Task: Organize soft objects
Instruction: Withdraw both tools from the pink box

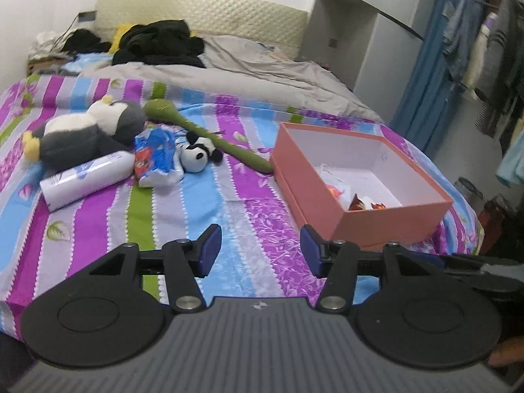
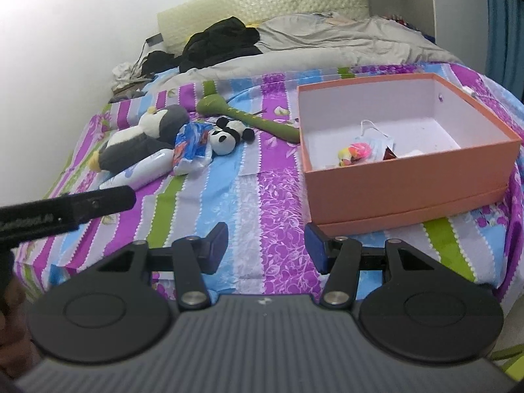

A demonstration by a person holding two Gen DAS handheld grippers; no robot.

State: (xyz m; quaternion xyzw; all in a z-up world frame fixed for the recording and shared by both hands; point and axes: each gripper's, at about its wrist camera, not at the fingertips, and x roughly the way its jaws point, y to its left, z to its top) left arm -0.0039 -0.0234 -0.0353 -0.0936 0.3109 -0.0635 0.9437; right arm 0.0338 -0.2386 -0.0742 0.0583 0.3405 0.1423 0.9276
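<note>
Both grippers held over striped bedsheet (image 1: 249, 196), jaws apart, nothing gripped.
Left gripper (image 1: 260, 250) and right gripper (image 2: 266, 249) empty; orange box (image 1: 386, 216) seen at right, penguin plush (image 1: 85, 134) at left.

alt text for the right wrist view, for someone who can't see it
An open, empty right gripper hovers over a striped bedsheet. Ahead right sits an orange box holding a few small items; ahead left lie a plush penguin, panda and green toy.

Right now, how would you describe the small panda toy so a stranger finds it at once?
Start at the open orange box on the striped bedsheet and look left. Past the long green plush lies the small panda toy, beside a blue-and-white packet. It is far smaller than the grey penguin plush.
</note>
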